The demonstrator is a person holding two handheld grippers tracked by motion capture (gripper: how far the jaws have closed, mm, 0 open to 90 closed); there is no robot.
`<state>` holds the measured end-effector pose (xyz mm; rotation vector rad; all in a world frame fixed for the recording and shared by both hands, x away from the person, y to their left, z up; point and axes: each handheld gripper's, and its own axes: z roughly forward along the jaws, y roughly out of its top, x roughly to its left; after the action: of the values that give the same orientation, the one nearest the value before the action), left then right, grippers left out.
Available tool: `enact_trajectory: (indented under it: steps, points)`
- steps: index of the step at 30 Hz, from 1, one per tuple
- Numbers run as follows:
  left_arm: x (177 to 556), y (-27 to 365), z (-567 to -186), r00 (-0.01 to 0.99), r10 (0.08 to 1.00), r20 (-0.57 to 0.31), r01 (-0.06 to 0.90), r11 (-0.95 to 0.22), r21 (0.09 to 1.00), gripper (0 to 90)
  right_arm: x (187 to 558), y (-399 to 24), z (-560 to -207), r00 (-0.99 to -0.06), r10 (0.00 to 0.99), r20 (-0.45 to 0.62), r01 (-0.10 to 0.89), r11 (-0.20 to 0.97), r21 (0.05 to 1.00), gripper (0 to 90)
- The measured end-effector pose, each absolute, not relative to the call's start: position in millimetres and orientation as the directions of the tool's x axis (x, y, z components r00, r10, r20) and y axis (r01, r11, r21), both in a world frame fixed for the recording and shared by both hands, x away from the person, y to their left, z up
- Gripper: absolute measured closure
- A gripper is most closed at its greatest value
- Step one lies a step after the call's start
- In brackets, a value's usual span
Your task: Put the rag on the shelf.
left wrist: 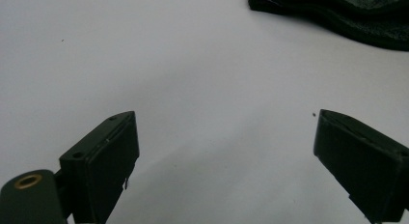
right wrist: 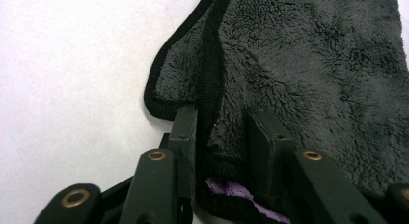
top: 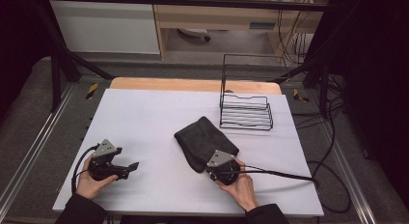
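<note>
The right gripper (right wrist: 219,125) has its jaws clamped on the near folded edge of the dark fleecy cloth (right wrist: 308,64), a strip of purple lining showing just beneath them. From the jaws the cloth spreads away flat over the white tabletop (top: 144,118). The left gripper (left wrist: 224,151) stands with jaws spread wide and empty over bare tabletop, the cloth well beyond them, and a black wire rack (top: 246,110) farther off.

A lab recording rig; black frame bars (top: 183,1), blackout curtains (top: 376,64), trailing cables (top: 333,185)
</note>
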<state>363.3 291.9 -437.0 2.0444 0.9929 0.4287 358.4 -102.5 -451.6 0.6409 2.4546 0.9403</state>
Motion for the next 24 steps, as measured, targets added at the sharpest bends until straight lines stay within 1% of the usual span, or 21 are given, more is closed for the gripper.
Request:
enact_trajectory:
  steps: [3, 7, 11, 19, 24]
  points:
    - [363, 292, -437, 0.634, 0.772, -0.042, 0.498, -0.367, 0.786, 8.5, 358, -102, -452, -0.804, 0.541, -0.246, 0.243, 0.677, 0.695, 73.6]
    - [363, 292, -437, 0.635, 0.771, -0.042, 0.499, -0.368, 0.785, 8.5, 361, -101, -449, -0.797, 0.556, -0.237, 0.266, 0.675, 0.688, 78.6]
    - [364, 292, -437, 0.635, 0.772, -0.044, 0.501, -0.367, 0.784, 8.7, 362, -102, -446, -0.796, 0.565, -0.219, 0.281, 0.665, 0.692, 80.5]
    - [364, 291, -438, 0.633, 0.773, -0.047, 0.502, -0.363, 0.785, 8.7, 360, -106, -432, -0.795, 0.593, -0.127, 0.338, 0.608, 0.718, 81.4]
    - [364, 292, -438, 0.632, 0.773, -0.047, 0.503, -0.363, 0.784, 8.7, 355, -99, -427, -0.814, 0.572, -0.098, 0.338, 0.605, 0.721, 81.9]
